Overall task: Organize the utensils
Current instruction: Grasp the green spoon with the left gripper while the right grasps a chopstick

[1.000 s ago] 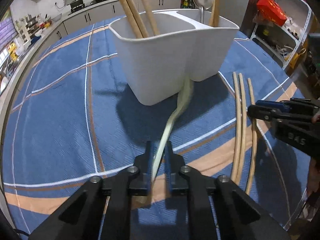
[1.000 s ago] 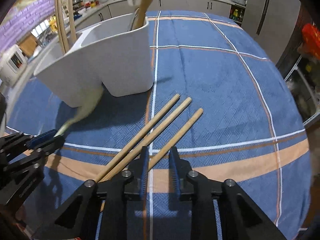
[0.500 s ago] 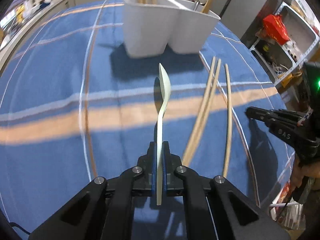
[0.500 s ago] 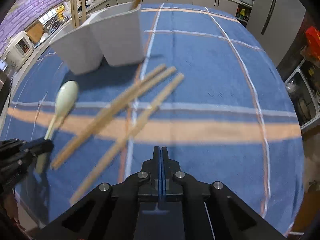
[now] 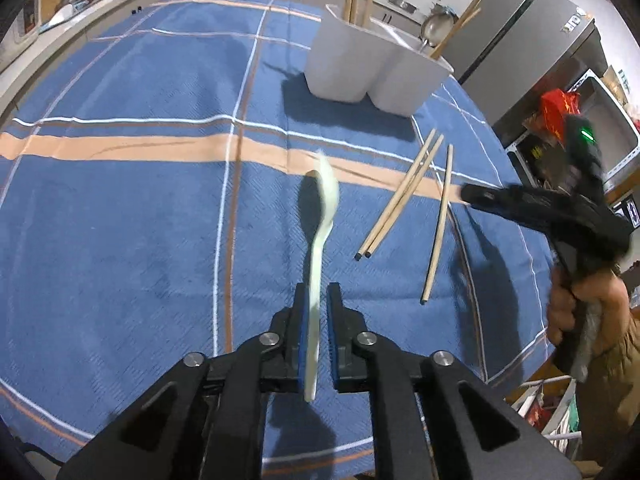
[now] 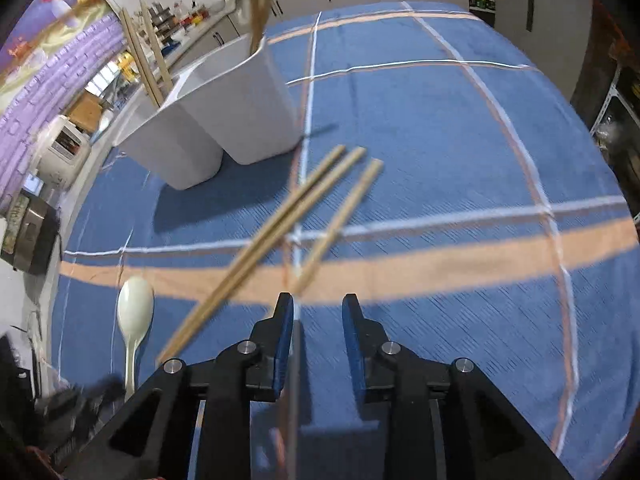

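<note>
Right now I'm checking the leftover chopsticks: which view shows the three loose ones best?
The left wrist view: the three loose chopsticks lie sharp and whole on the blue cloth, two touching, one apart. The right wrist view shows them closer but motion-blurred, near ends partly hidden.

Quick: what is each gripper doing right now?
Left gripper: opening, spoon handle between fingers.
Right gripper: opening, nothing between fingers.

Bare cloth (image 6: 460, 152) right of chopsticks (image 6: 280, 220)
</note>
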The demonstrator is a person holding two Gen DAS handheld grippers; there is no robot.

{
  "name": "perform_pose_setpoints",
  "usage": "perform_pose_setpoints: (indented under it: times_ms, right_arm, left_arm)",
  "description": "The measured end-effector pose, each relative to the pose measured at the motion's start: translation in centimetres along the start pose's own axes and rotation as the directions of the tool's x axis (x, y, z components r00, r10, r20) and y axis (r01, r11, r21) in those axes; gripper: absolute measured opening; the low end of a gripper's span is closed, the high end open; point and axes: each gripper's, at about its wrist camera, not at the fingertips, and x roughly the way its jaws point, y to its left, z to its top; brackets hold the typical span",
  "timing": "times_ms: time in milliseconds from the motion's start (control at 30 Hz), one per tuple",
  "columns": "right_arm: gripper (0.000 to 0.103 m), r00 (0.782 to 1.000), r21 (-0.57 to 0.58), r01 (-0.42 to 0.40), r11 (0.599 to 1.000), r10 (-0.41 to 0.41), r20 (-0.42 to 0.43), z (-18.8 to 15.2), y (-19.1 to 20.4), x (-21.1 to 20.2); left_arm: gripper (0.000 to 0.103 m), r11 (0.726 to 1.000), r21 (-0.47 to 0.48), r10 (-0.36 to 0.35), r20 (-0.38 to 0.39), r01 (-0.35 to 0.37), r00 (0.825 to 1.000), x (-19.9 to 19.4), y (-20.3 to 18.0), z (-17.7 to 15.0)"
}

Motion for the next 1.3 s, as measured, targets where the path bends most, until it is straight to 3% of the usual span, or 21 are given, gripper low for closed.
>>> perform_pose_setpoints:
  times_ms: [133, 167, 233, 400, 533, 633, 700, 800, 867, 1133, 1233, 1300]
  right_arm:
    - [0.026, 0.99, -0.085, 0.139, 0.987, -0.139, -0.002, 2.1, 2.8, 1.9]
    - [0.018, 0.988, -0.102, 0.153, 0.983, -0.155, -0.011, 2.1, 3.3, 2.0]
    - [0.013, 0.979, -0.166, 0.195, 0.967, -0.202, -0.026, 2.1, 4.4, 2.1]
    - [0.009, 0.972, -0.248, 0.199, 0.948, -0.223, -0.074, 0.4, 3.2, 0.8]
    - [0.009, 0.975, -0.284, 0.144, 0.948, -0.185, -0.122, -2.2, 0.5, -1.3]
    - [0.009, 0.975, -0.299, 0.127, 0.946, -0.175, -0.14, -4.0, -1.8, -3.1]
    - [0.017, 0.973, -0.291, 0.135, 0.947, -0.182, -0.139, -4.8, -3.0, -4.0]
    - [0.021, 0.971, -0.255, 0.156, 0.954, -0.195, -0.135, -5.1, -4.5, -4.8]
    - [0.022, 0.971, -0.23, 0.163, 0.96, -0.197, -0.136, -5.0, -4.9, -5.1]
    - [0.025, 0.956, -0.213, 0.197, 0.957, -0.236, -0.174, -0.8, -3.2, -3.1]
    - [0.029, 0.95, -0.197, 0.194, 0.961, -0.234, -0.205, 1.0, -2.7, -2.3]
    - [0.027, 0.951, -0.193, 0.197, 0.961, -0.235, -0.201, 1.2, -2.3, -2.2]
  left_arm:
    - [0.026, 1.0, -0.025, 0.002, 0.032, -0.001, 0.999, -1.5, 0.5, -0.2]
    - [0.026, 1.0, -0.027, 0.002, 0.037, -0.001, 0.999, -1.7, 0.6, -0.1]
    - [0.026, 1.0, -0.028, 0.006, 0.046, -0.005, 0.999, -2.0, 0.8, 0.4]
    - [0.029, 1.0, -0.001, 0.027, 0.032, -0.027, 0.999, -1.0, 0.4, 2.5]
    - [0.04, 0.991, 0.101, 0.084, 0.008, -0.084, 0.996, 0.9, -1.4, 4.1]
    - [0.041, 0.976, 0.172, 0.137, -0.023, -0.131, 0.99, 2.6, -2.4, 4.8]
    - [0.041, 0.961, 0.214, 0.188, -0.044, -0.174, 0.981, 3.9, -2.9, 5.0]
    - [0.041, 0.944, 0.249, 0.244, -0.076, -0.218, 0.967, 5.4, -3.3, 5.0]
    - [0.041, 0.932, 0.27, 0.269, -0.07, -0.242, 0.96, 5.7, -3.8, 5.1]
    - [0.042, 0.931, 0.286, 0.267, -0.106, -0.228, 0.958, 5.9, -4.2, 6.1]
    - [0.05, 0.928, 0.314, 0.25, -0.13, -0.199, 0.96, 6.2, -4.4, 6.3]
    - [0.05, 0.926, 0.322, 0.248, -0.119, -0.199, 0.961, 6.3, -4.7, 6.5]
